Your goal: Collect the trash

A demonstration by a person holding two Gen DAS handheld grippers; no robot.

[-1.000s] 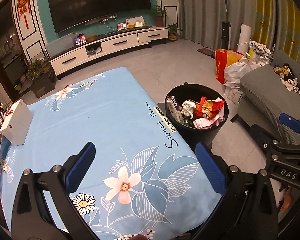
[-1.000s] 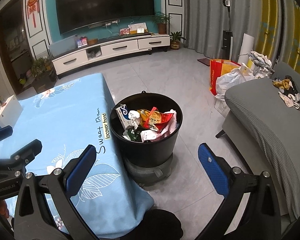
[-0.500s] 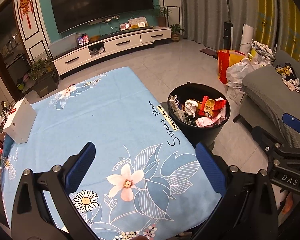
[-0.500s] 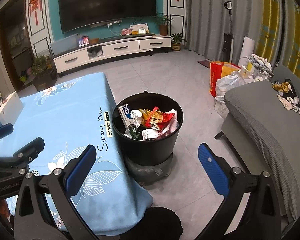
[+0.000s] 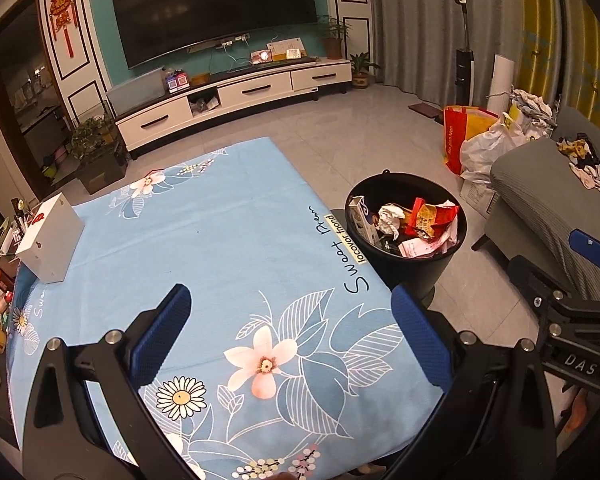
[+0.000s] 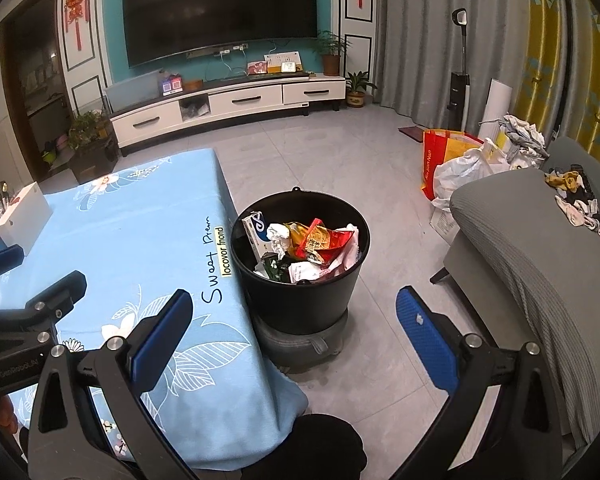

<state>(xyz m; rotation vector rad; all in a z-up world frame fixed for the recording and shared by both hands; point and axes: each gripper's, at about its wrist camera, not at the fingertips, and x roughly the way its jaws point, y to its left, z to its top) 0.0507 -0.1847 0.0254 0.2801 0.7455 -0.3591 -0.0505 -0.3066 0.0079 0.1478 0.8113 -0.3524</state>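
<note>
A black bin [image 5: 416,268] stands on the floor by the table's right edge, filled with trash [image 5: 416,224]: a white-blue carton, crumpled paper, red-yellow wrappers. It also shows in the right wrist view [image 6: 300,296], with the trash [image 6: 308,248] inside. My left gripper [image 5: 292,340] is open and empty above the near part of the blue flowered tablecloth [image 5: 204,240]. My right gripper [image 6: 296,340] is open and empty, held above the floor in front of the bin.
A white box [image 5: 50,240] stands at the table's left edge. A grey sofa [image 6: 540,264] is on the right, with bags [image 6: 464,160] behind it. A TV cabinet [image 6: 228,104] runs along the far wall.
Both grippers have drawn back and up a little; the bin and table sit slightly farther away. Both stay open and empty.
</note>
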